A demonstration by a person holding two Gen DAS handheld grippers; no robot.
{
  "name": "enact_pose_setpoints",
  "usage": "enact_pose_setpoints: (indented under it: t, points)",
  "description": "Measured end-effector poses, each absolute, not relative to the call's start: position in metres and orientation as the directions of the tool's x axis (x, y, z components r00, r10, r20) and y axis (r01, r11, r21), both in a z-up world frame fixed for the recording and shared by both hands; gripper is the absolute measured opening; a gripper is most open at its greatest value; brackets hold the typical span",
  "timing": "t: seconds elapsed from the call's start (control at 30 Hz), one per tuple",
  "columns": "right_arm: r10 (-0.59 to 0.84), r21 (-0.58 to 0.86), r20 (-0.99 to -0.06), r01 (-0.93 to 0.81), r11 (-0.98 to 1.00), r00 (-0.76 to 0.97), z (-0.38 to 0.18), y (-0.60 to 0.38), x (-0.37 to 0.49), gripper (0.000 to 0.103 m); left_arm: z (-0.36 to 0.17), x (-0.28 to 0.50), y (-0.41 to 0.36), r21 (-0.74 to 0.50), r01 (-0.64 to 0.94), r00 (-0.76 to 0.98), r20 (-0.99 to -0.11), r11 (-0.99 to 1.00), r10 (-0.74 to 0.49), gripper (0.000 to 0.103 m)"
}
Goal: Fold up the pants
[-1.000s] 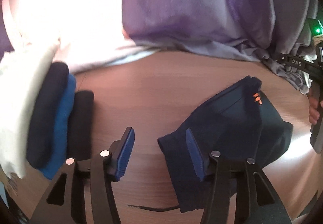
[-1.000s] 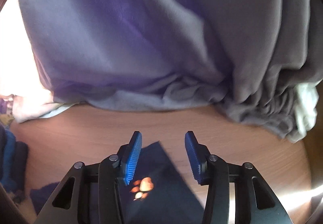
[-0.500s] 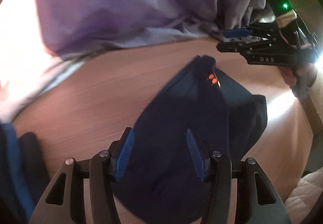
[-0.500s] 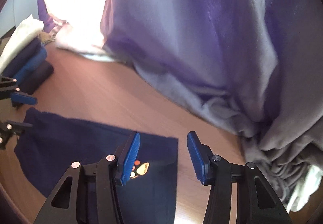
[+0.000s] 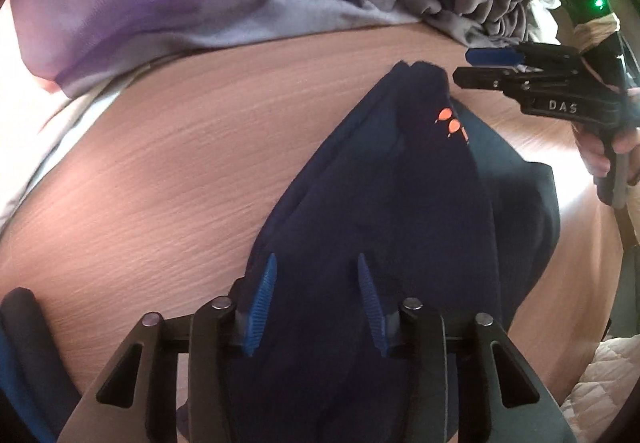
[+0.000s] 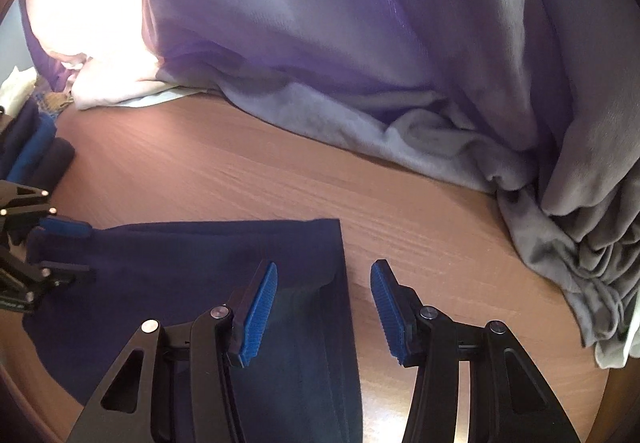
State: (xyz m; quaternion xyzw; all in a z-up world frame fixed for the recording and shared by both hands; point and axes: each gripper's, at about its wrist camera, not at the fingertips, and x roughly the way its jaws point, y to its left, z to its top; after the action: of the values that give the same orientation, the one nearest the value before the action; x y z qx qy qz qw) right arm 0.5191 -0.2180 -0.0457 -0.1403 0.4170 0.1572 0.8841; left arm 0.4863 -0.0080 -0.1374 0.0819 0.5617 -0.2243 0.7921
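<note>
Dark navy pants (image 5: 400,211) with a small orange logo (image 5: 450,123) lie folded on the wooden table (image 5: 180,171). My left gripper (image 5: 316,283) is open, its blue pads over the near end of the pants. My right gripper (image 6: 324,291) is open over the other end's straight edge, its left pad above the pants (image 6: 200,267) and its right pad above bare table. Each gripper shows in the other's view: the right one (image 5: 472,65) at the far end of the pants, the left one (image 6: 76,251) at the left edge.
Purple and grey curtains (image 6: 360,63) hang down onto the back of the table, bunched at the right (image 6: 580,223). A stack of folded dark and blue clothes (image 6: 36,155) sits at the left. A pale quilted surface (image 5: 604,387) lies beyond the table's right edge.
My left gripper swung right from the clothes stack and came over the pants' near end. My right gripper moved toward the pants' far edge. Both stayed open.
</note>
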Motion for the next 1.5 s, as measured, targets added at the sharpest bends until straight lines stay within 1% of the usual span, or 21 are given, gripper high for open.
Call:
enact_pose_setpoints:
  t: [0.07,0.1,0.2,0.33,0.53,0.63,0.8,0.87,0.97,1.1,1.27,1.4,1.43,1.47,1.5]
  points:
    - [0.168,-0.105,-0.785,-0.395,0.913,0.597,-0.048,-0.219,0.520,0.050,-0.142,0.485,-0.011,-0.116,0.454,0.258,-0.932,0.883,-0.255,0.029]
    - [0.171,-0.098,-0.787,-0.394,0.914,0.593,-0.050,-0.220,0.521,0.050,-0.144,0.484,-0.012,-0.116,0.455,0.255,-0.933,0.883,-0.254,0.021]
    - [0.164,-0.095,-0.789,-0.382,0.919,0.591,-0.052,-0.223,0.524,0.050,-0.144,0.481,-0.014,-0.107,0.465,0.263,-0.931,0.879,-0.252,0.011]
    - [0.176,-0.089,-0.786,-0.390,0.917,0.593,-0.052,-0.224,0.527,0.050,-0.133,0.480,-0.009,-0.112,0.453,0.302,-0.914,0.884,-0.271,0.008]
    - [0.221,-0.051,-0.780,-0.411,0.910,0.586,-0.052,-0.220,0.540,0.050,-0.118,0.489,0.002,-0.084,0.419,0.376,-0.890,0.904,-0.257,0.007]
    - [0.248,-0.015,-0.789,-0.422,0.906,0.561,-0.056,-0.217,0.551,0.049,-0.120,0.493,0.002,-0.069,0.410,0.382,-0.893,0.910,-0.239,0.007]
    - [0.288,0.074,-0.811,-0.399,0.914,0.509,-0.066,-0.219,0.565,0.037,-0.123,0.494,0.000,-0.071,0.412,0.375,-0.896,0.909,-0.240,0.007]
    - [0.298,0.088,-0.816,-0.403,0.911,0.496,-0.068,-0.218,0.564,0.031,-0.124,0.495,0.001,-0.076,0.408,0.373,-0.896,0.910,-0.242,0.007]
    - [0.297,0.080,-0.811,-0.407,0.910,0.504,-0.066,-0.218,0.560,0.014,-0.127,0.495,0.002,-0.078,0.403,0.369,-0.898,0.912,-0.240,0.007]
    - [0.309,0.071,-0.779,-0.413,0.908,0.545,-0.055,-0.217,0.557,0.010,-0.128,0.494,0.003,-0.085,0.401,0.367,-0.898,0.912,-0.245,0.007]
    - [0.283,0.027,-0.749,-0.400,0.916,0.599,-0.043,-0.212,0.565,0.010,-0.136,0.497,0.005,-0.084,0.375,0.356,-0.907,0.923,-0.227,0.009]
    - [0.240,0.009,-0.792,-0.383,0.924,0.561,-0.057,-0.209,0.581,0.010,-0.142,0.498,0.007,-0.075,0.368,0.350,-0.912,0.927,-0.213,0.011]
    - [0.222,-0.001,-0.800,-0.372,0.928,0.558,-0.062,-0.209,0.583,0.010,-0.142,0.498,0.008,-0.070,0.359,0.356,-0.912,0.931,-0.206,0.014]
    - [0.212,-0.007,-0.802,-0.363,0.932,0.559,-0.064,-0.210,0.583,0.016,-0.141,0.498,0.009,-0.063,0.352,0.360,-0.912,0.934,-0.198,0.015]
    - [0.193,-0.016,-0.803,-0.345,0.939,0.564,-0.065,-0.211,0.583,0.029,-0.138,0.498,0.012,-0.055,0.333,0.375,-0.908,0.941,-0.186,0.019]
